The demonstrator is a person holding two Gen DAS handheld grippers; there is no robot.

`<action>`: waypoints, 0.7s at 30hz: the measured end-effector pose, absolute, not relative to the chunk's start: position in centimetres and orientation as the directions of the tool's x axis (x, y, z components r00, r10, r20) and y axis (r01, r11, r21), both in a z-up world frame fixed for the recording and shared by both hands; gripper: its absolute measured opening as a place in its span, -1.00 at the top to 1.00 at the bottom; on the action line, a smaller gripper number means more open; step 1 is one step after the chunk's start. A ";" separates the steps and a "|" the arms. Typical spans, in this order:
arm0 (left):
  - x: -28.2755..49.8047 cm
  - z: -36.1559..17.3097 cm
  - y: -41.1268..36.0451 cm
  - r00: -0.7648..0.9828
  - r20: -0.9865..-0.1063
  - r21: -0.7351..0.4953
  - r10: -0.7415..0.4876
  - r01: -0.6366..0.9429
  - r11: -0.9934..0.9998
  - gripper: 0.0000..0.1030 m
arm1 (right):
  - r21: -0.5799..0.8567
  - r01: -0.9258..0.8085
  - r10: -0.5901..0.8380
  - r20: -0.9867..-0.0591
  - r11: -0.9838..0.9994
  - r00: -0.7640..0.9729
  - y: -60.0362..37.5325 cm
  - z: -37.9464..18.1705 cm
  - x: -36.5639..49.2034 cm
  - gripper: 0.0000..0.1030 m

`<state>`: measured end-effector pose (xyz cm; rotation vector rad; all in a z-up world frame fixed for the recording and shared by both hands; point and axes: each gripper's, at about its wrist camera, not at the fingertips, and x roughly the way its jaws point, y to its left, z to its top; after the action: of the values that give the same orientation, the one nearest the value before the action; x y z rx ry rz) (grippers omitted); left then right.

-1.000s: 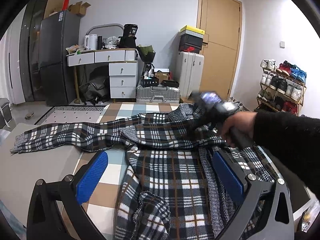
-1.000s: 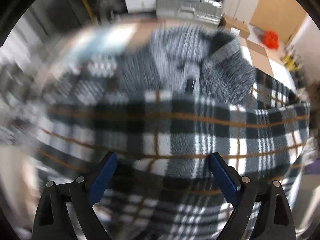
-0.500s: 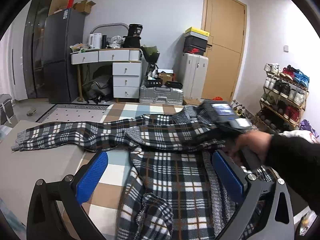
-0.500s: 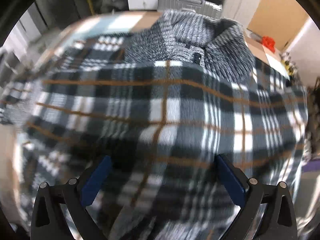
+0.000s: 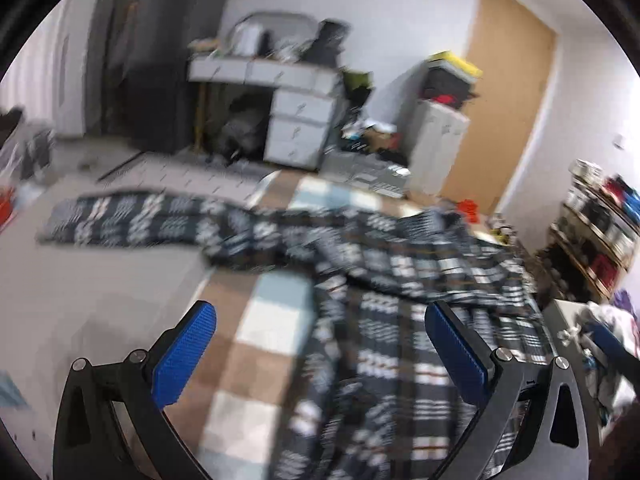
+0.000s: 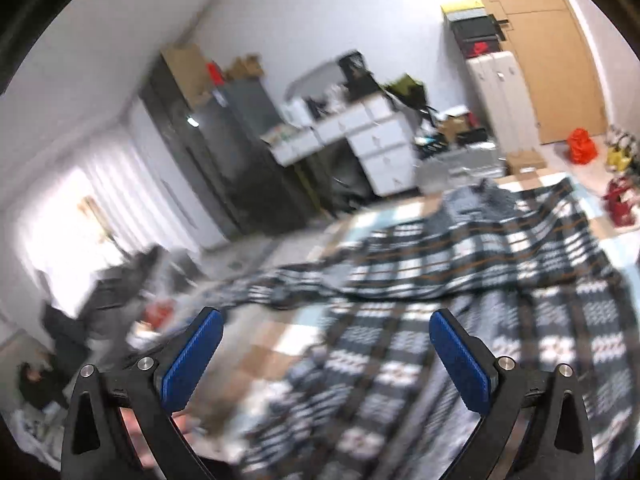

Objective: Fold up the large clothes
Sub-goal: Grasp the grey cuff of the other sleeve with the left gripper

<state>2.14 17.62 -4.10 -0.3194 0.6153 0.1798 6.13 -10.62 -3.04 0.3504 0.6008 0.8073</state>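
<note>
The plaid garment (image 5: pixel 400 288) lies spread on the checkered mat (image 5: pixel 260 324), one sleeve (image 5: pixel 132 220) stretched out flat to the left. Both the left gripper (image 5: pixel 320 344) and right gripper (image 6: pixel 326 340) are spread wide and empty above it. I'd judge the sleeve goes next: pinch near the cuff, carry it flat across the body

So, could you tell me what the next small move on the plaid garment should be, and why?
Probably bring the left gripper to the long sleeve that lies stretched out flat and fold it over the plaid garment. Both grippers are open and empty, including the right gripper.
</note>
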 end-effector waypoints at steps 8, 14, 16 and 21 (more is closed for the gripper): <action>-1.0 -5.1 26.9 0.737 -0.671 -0.390 0.078 -0.441 0.808 -0.98 | 0.475 -0.615 0.776 -0.343 0.629 0.529 -10.2 -4.9 2.3 -1.00; -3.6 -6.2 37.8 0.670 -0.730 -0.486 0.136 -0.649 0.586 -0.98 | 0.486 -0.627 0.792 -0.323 0.609 0.519 -10.4 -4.6 1.2 -1.00; -4.2 -7.1 40.8 0.672 -0.733 -0.547 0.106 -0.676 0.494 -0.98 | 0.471 -0.646 0.799 -0.325 0.601 0.507 -10.2 -4.4 0.7 -1.00; -3.8 -9.2 45.1 0.745 -0.667 -0.702 -0.020 -0.619 0.353 -0.98 | 0.446 -0.673 0.807 -0.340 0.590 0.483 -9.7 -4.7 -0.4 -1.00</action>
<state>-3.84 45.15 -9.16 -1.1603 0.6501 0.4242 -0.36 -9.68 -4.65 0.2676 0.5565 0.9145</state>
